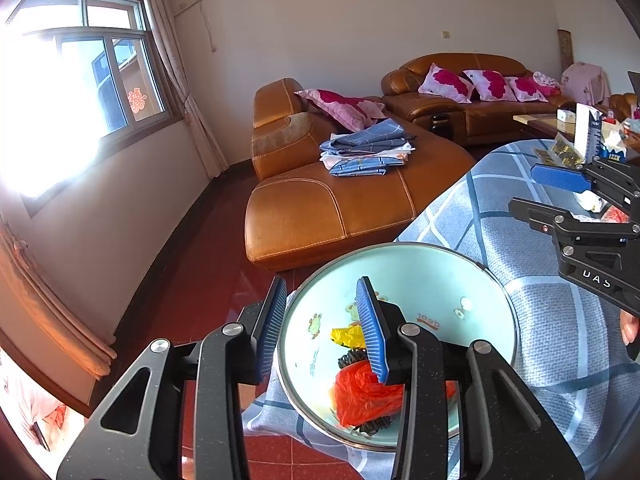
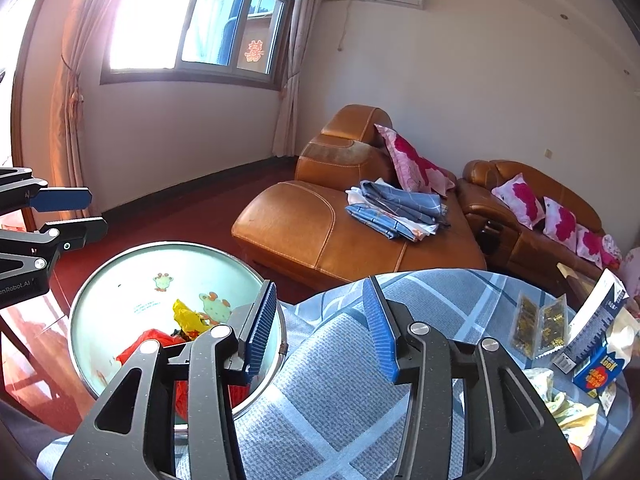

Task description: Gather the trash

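While the left gripper hangs above the pale-green basin, its 2 fingers stand wide apart, holding nothing. The basin contains a red bag and a yellow wrapper. The right gripper is likewise spread and empty over the checked cloth; a carton stands nearby.

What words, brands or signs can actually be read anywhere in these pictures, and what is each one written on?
"deer", upside down: inner wall of the bowl.
"enRobot.AI", cut off at the frame edge: body of the left tool.
"UAS", appearing mirrored: body of the right tool.
Red paper-cut double-happiness character: window.
"100%"-like print, upside down, uncertain: blue carton; its finer print is too small.
Bowl's small blue lettering: blurred, unreadable.
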`<state>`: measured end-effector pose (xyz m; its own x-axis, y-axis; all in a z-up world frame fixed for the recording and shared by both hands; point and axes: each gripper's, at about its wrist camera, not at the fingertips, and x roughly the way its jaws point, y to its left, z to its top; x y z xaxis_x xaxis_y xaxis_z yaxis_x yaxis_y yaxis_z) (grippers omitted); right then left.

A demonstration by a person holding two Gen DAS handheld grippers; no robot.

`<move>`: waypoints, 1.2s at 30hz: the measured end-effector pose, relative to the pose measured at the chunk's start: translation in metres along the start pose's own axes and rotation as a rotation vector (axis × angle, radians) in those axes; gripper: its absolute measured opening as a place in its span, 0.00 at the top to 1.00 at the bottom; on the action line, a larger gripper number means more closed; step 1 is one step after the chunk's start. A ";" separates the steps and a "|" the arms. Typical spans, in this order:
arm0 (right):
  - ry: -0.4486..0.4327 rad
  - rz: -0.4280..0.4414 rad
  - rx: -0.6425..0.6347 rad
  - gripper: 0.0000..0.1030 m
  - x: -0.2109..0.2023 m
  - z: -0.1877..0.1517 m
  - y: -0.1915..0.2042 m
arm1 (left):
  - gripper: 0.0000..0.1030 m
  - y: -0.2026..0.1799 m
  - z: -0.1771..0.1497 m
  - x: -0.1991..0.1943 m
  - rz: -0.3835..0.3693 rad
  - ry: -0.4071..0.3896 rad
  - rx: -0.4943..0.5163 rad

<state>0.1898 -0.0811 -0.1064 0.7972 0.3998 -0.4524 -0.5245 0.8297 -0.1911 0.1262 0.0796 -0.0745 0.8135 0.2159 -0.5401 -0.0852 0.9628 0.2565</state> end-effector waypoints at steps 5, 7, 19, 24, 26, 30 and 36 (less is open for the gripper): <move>0.001 -0.001 0.000 0.56 0.000 0.000 0.000 | 0.64 0.000 0.000 0.000 -0.001 0.001 0.000; 0.001 -0.001 0.002 0.56 0.000 0.000 0.000 | 0.64 0.000 0.000 0.000 -0.001 0.000 -0.001; -0.002 -0.005 0.001 0.55 -0.001 0.000 -0.003 | 0.63 0.000 0.000 -0.002 -0.001 -0.002 -0.001; -0.001 -0.005 0.001 0.55 -0.001 0.000 -0.002 | 0.63 -0.001 0.000 -0.002 -0.002 0.000 0.000; -0.003 -0.006 0.000 0.55 -0.001 0.000 -0.002 | 0.63 -0.002 -0.001 -0.002 -0.003 0.002 0.002; -0.009 -0.013 0.003 0.53 -0.003 0.000 -0.005 | 0.57 -0.004 -0.002 -0.003 -0.011 0.003 0.004; -0.008 -0.039 0.059 0.52 -0.012 -0.001 -0.013 | 0.50 -0.015 -0.002 -0.003 -0.042 -0.001 0.016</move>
<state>0.1871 -0.0970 -0.0996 0.8194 0.3693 -0.4384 -0.4742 0.8664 -0.1565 0.1239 0.0649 -0.0778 0.8168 0.1748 -0.5499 -0.0416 0.9684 0.2460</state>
